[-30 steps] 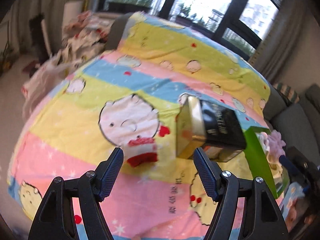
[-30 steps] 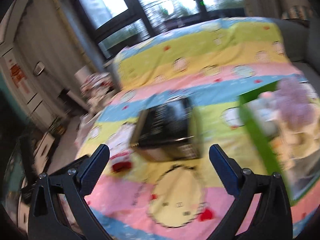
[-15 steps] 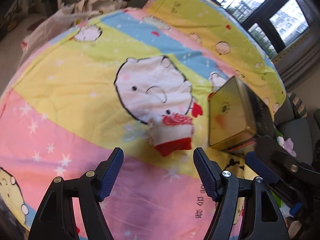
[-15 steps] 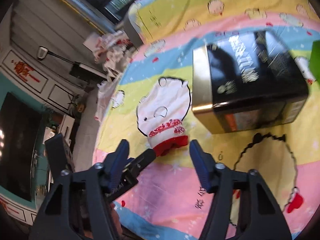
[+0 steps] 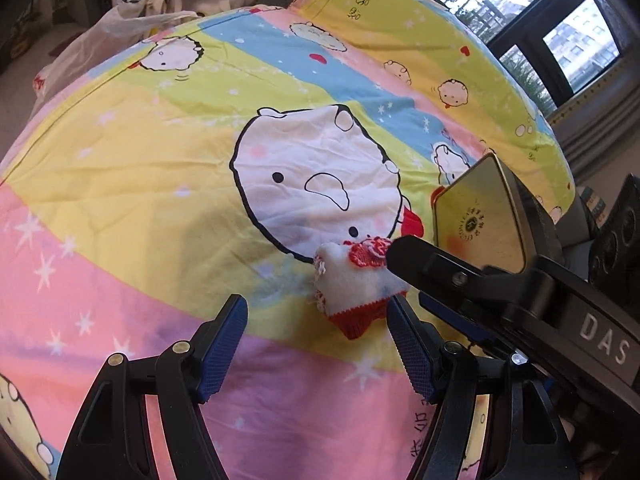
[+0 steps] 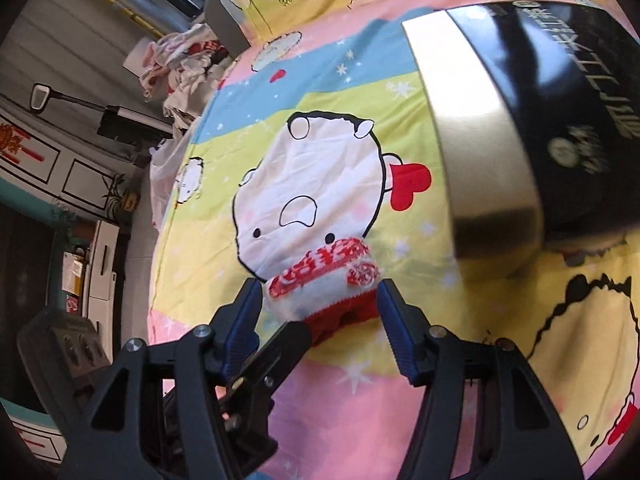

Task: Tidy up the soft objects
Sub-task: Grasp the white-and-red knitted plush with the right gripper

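A small white and red knitted sock (image 5: 356, 280) lies on the cartoon bedsheet (image 5: 160, 168). It also shows in the right wrist view (image 6: 324, 280). My right gripper (image 6: 318, 320) is open with the sock between its two fingers, jaws on either side and not closed on it. In the left wrist view the right gripper's finger (image 5: 440, 268) crosses over the sock. My left gripper (image 5: 316, 348) is open and empty, just short of the sock; one of its fingers (image 6: 280, 348) shows in the right wrist view below the sock.
A gold and black tin box (image 5: 484, 220) stands on the bed right of the sock, large in the right wrist view (image 6: 520, 120). A pile of clothes (image 6: 180, 64) and a white plastic bag (image 5: 104, 36) lie beyond the bed's far left edge. Windows (image 5: 560, 20) are behind.
Both grippers have moved in towards the sock. The right gripper now has the sock between its open fingers, and the left gripper is closer to it.
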Available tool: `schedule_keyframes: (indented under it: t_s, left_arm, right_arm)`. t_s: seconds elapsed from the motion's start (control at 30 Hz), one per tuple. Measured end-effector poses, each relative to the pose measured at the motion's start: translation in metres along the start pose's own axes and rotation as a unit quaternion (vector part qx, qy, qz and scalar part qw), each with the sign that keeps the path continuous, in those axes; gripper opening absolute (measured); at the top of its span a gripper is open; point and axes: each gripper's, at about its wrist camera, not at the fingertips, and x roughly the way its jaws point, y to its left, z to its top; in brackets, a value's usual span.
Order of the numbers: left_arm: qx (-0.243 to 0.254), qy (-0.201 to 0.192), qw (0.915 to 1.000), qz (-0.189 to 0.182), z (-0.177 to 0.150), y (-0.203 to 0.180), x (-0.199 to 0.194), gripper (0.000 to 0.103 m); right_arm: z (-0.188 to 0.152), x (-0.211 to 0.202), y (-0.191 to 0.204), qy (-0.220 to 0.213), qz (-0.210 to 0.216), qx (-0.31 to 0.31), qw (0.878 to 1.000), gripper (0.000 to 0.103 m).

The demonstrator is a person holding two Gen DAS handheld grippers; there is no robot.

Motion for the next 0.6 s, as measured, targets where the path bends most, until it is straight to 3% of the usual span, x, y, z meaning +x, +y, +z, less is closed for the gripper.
schedule_keyframes:
  t_s: [0.17, 0.27, 0.37, 0.43, 0.6]
  left_arm:
    - [0.014, -0.005, 0.9999, 0.005, 0.0, -0.002, 0.004, 0.073]
    - [0.022, -0.009, 0.9997, 0.007, 0.0, -0.004, 0.005, 0.071]
    - [0.036, -0.006, 0.9993, -0.002, 0.0, -0.008, 0.007, 0.054]
    - [0.045, -0.003, 0.9988, -0.018, -0.001, -0.013, 0.007, 0.037]
    - [0.061, -0.005, 0.998, -0.018, -0.006, -0.025, 0.002, 0.032]
  right_arm:
    - [0.007, 0.016, 0.0, 0.012, -0.014, 0.0, 1.0, 0.069]
    - [0.01, 0.024, 0.001, 0.017, -0.018, -0.007, 1.0, 0.069]
    - [0.009, 0.031, -0.002, 0.026, -0.011, -0.009, 1.0, 0.062]
    - [0.008, 0.032, -0.002, 0.02, -0.016, -0.02, 0.999, 0.057]
    - [0.004, 0.025, -0.011, 0.02, 0.015, -0.013, 1.0, 0.051]
